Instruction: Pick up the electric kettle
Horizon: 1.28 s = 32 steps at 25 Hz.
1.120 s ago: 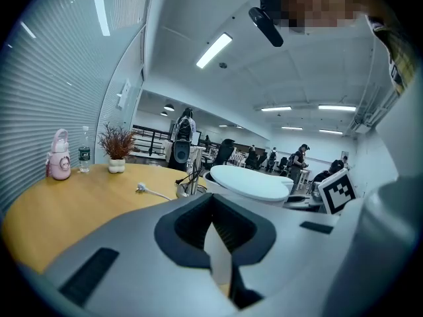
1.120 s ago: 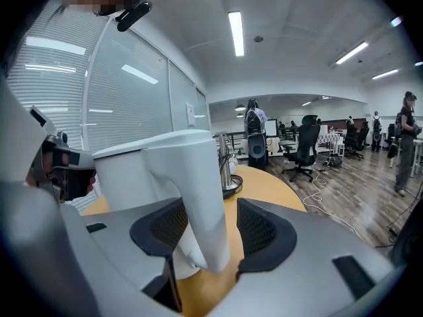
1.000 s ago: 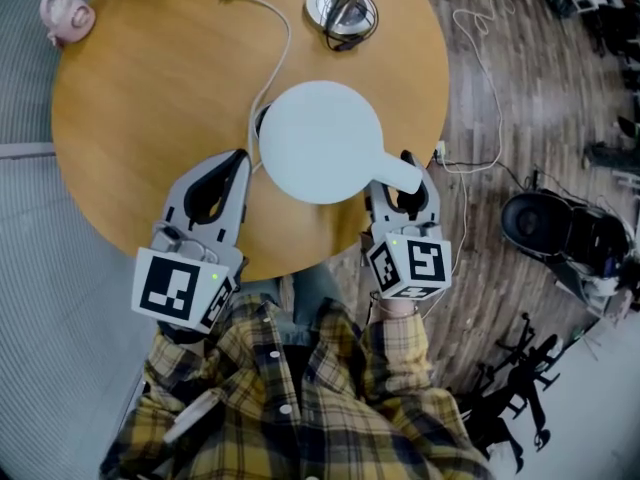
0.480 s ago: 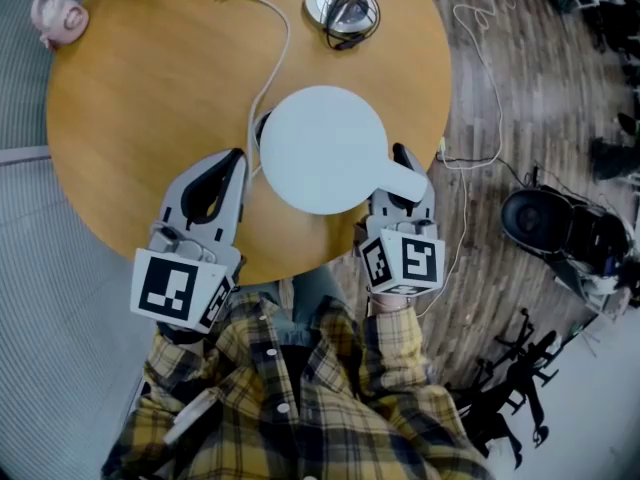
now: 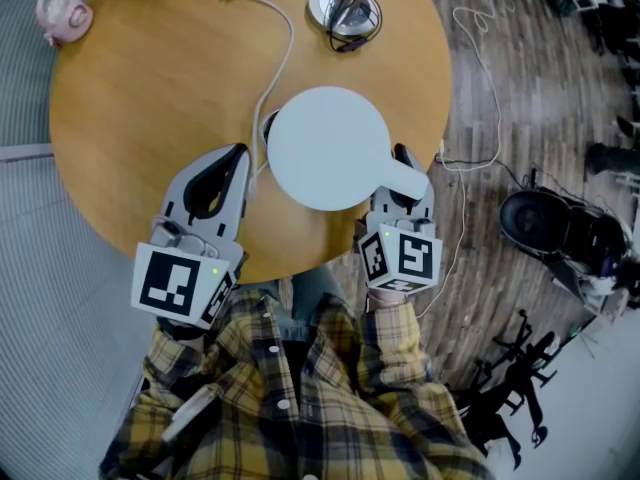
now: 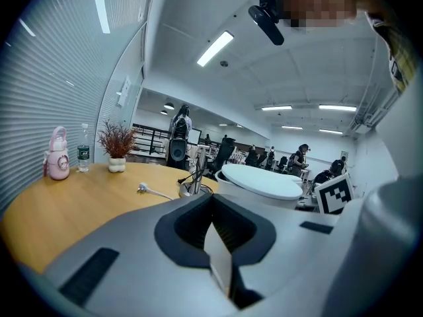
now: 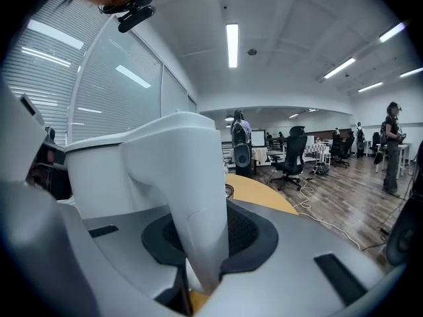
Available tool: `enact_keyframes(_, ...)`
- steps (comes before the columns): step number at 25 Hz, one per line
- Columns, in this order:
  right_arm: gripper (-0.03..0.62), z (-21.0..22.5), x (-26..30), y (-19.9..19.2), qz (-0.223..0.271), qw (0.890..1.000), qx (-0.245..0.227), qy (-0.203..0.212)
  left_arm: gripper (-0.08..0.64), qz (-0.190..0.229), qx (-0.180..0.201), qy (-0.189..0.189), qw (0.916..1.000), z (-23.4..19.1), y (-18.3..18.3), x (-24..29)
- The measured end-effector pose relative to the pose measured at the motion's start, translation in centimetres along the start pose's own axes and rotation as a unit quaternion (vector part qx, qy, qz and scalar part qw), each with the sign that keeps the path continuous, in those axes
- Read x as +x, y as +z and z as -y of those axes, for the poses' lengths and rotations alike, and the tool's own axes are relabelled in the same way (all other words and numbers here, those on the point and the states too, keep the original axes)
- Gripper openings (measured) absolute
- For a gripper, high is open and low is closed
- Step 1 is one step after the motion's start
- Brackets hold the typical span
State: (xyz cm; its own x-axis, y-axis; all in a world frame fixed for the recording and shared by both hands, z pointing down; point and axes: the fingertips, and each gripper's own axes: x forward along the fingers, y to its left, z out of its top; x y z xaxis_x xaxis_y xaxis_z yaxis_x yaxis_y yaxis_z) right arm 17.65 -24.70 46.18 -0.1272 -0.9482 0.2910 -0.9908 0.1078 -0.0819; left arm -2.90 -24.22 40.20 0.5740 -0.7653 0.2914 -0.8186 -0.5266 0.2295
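Kettle (image 5: 325,148), white, one, standing near the front edge of the round bench (image 5: 150,118); its handle (image 7: 198,203) juts toward me and rightward, straight into the right hand-held gripper (image 5: 403,183), whose jaws are closing with the handle between the pads. I judge the lift falls to that hand; the left hand-held gripper (image 5: 235,158) sits just beside the kettle's other flank, jaws pressed together, empty. Also counted: one white cord with loose plug (image 5: 278,58), one round metal fitting with dark cables (image 5: 342,8), one pink bottle (image 5: 58,10) far left
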Motion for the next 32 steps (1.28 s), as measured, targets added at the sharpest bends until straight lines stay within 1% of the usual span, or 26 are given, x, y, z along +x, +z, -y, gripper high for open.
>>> enact_keyframes(5,0.091,0.0,-0.2,0.3,0.013,1.000,0.011,-0.017,0.003,0.006,0.008,-0.002,0.9999,0.1,0.9,-0.7)
enact_keyframes(12,0.094,0.2,0.2,1.5,0.020,0.999,0.025,-0.029,0.003,0.016,0.014,-0.002,0.9998,0.2,2.4,-1.5)
enact_keyframes(15,0.094,0.3,0.3,2.2,0.026,0.999,0.021,-0.031,0.003,0.020,0.014,0.000,0.9997,0.2,2.9,-1.8)
enact_keyframes(25,0.094,0.0,-1.3,6.4,0.045,0.999,0.010,-0.005,0.003,0.037,0.024,0.004,0.9990,1.3,5.1,-3.0)
enact_keyframes(28,0.094,0.3,-1.6,7.9,0.049,0.999,0.001,0.003,0.003,0.044,0.026,0.003,0.9987,1.6,5.8,-2.8)
enact_keyframes(32,0.094,0.9,-2.5,9.3,0.050,0.999,0.002,0.014,0.003,0.049,0.032,0.003,0.9983,2.5,6.6,-3.1)
